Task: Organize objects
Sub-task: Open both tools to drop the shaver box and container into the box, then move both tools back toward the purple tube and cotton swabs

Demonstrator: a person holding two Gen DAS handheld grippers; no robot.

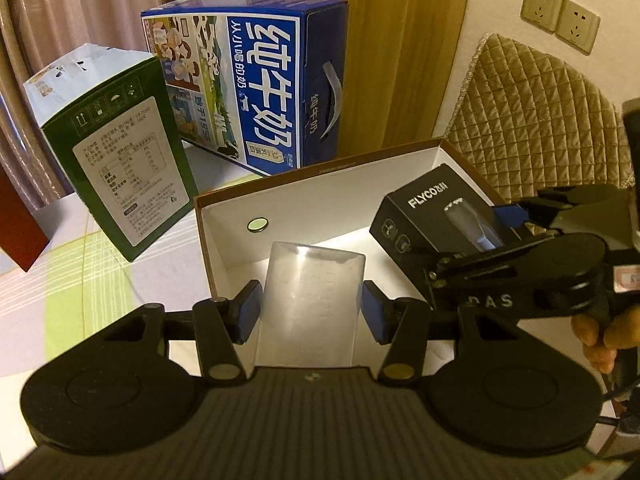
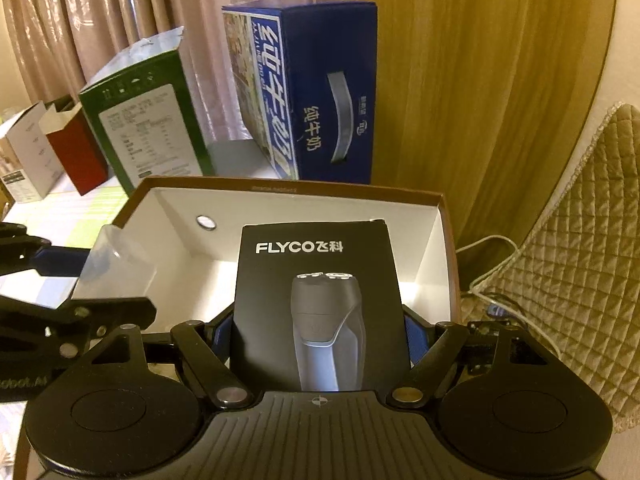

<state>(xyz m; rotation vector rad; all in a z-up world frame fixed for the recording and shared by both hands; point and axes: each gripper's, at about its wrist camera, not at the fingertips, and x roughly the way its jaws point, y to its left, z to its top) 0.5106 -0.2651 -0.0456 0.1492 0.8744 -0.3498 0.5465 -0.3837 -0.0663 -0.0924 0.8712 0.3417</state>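
Observation:
A translucent plastic container [image 1: 312, 300] sits between the blue pads of my left gripper [image 1: 311, 314], which is shut on its sides. It hangs over the near left part of an open box [image 1: 280, 200] with a brown rim and white inside. My right gripper [image 2: 320, 336] is shut on a black FLYCO shaver box [image 2: 320, 280], held tilted over the right half of the open box [image 2: 436, 240]. Each gripper shows in the other's view: the right gripper [image 1: 472, 240] with the shaver box [image 1: 432, 216], and the left gripper [image 2: 100, 284] with the translucent container [image 2: 116, 268].
Behind the open box stand a green carton [image 1: 120, 160] and a blue milk carton [image 1: 256, 80]. A red box [image 2: 76, 152] and a white box [image 2: 28, 152] lie further left. A quilted chair cover [image 1: 532, 120] and a white cable [image 2: 492, 264] are on the right.

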